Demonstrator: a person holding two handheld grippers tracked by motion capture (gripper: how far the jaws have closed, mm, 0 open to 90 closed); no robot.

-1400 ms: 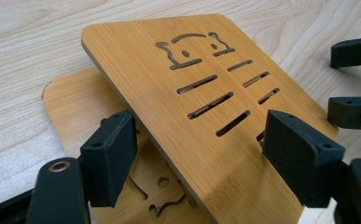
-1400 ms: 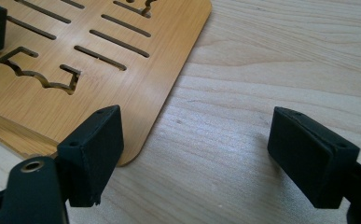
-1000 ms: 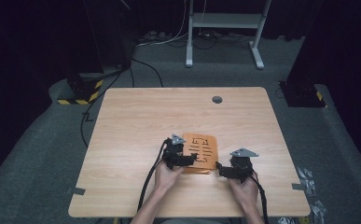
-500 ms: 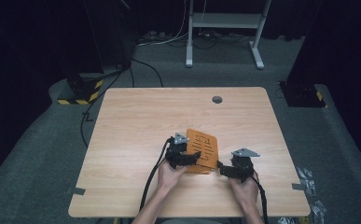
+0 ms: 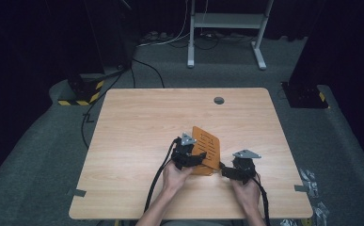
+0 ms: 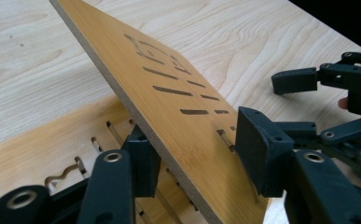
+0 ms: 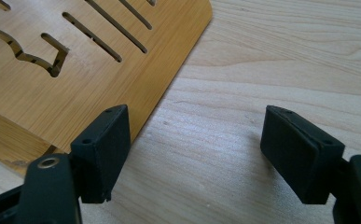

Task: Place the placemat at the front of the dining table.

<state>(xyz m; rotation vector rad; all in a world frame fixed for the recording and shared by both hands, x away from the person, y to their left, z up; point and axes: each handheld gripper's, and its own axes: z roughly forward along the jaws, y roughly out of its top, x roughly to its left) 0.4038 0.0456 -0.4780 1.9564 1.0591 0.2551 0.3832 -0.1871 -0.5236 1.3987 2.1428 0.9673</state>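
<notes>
A slotted bamboo stand [image 5: 207,147] sits near the front middle of the wooden table [image 5: 137,117]. Its upper panel [image 6: 169,93] is tilted up off the flat lower panel [image 6: 38,149]. My left gripper [image 5: 191,157] has just been closing and is shut on the upper panel, one pad under its edge and one on its top face [image 6: 197,140]. My right gripper [image 5: 226,170] rests by the stand's near right corner. Its jaws have just been closing, and bare table lies between the pads [image 7: 197,144]. The stand's corner [image 7: 75,60] lies beside its left pad.
A round cable hole [image 5: 218,100] is at the table's far side. Beyond the table stand a white desk frame [image 5: 226,21] and a black base with yellow-black tape [image 5: 81,92]. Cables trail from both grippers over the table's front edge.
The upper panel lay flat a second ago and now stands tilted up, raised by my left gripper. The right hand has stayed where it was.
</notes>
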